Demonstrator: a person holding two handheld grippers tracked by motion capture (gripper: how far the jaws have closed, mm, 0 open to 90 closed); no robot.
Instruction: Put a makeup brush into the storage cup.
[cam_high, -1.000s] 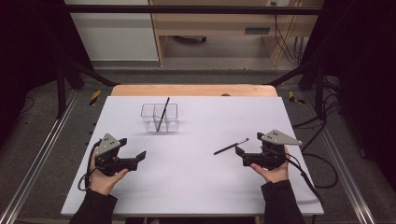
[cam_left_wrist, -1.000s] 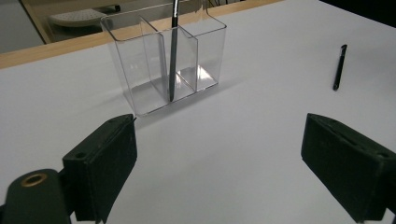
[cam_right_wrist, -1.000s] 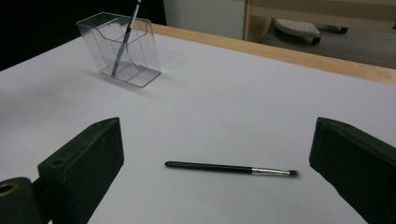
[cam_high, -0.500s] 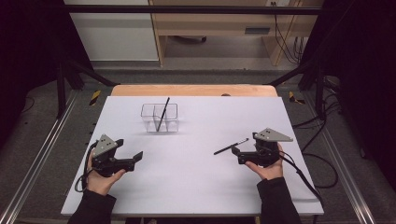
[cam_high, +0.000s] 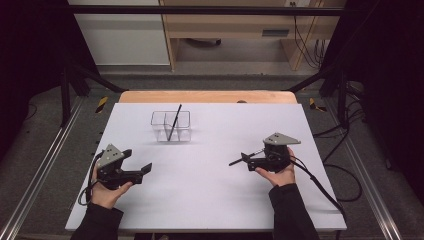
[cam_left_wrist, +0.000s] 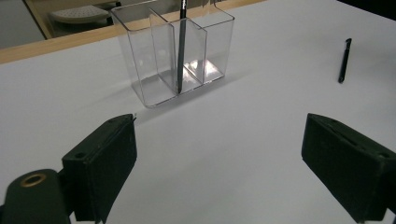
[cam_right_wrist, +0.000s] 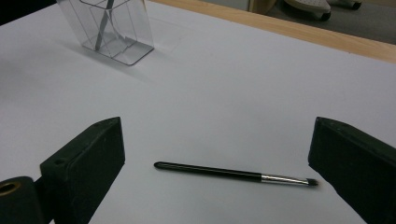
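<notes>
one black brush (cam_high: 174, 122) already stands tilted in the middle compartment of the clear holder (cam_high: 171, 126), so that part of the sorting looks done. what is left, as far as i can judge, is the second brush (cam_right_wrist: 236, 173), which lies flat on the white surface (cam_high: 210, 200) and has not been picked up.

the right tool (cam_right_wrist: 219, 186) is released, its jaws spread wide, and the second brush lies just ahead of it and between the two jaws, handle end toward the left jaw and bristle tip close to the right jaw, touching neither. the holder sits well ahead of this tool and off to its left. the left tool (cam_left_wrist: 219, 182) is released too, jaws apart with nothing between them; the holder stands ahead of it, a little to its left, and the lying brush shows far off to its right.

the right gripper view brings out what the high view blurs: the silver ferrule and dark bristles of the lying brush, and that the jaws bracket it without contact. the left gripper view shows the holder's three compartments and the standing brush's foot resting on the floor of the middle one. the high view alone shows both hands at once, each tool resting low near the person's edge of the surface, well apart from each other.
</notes>
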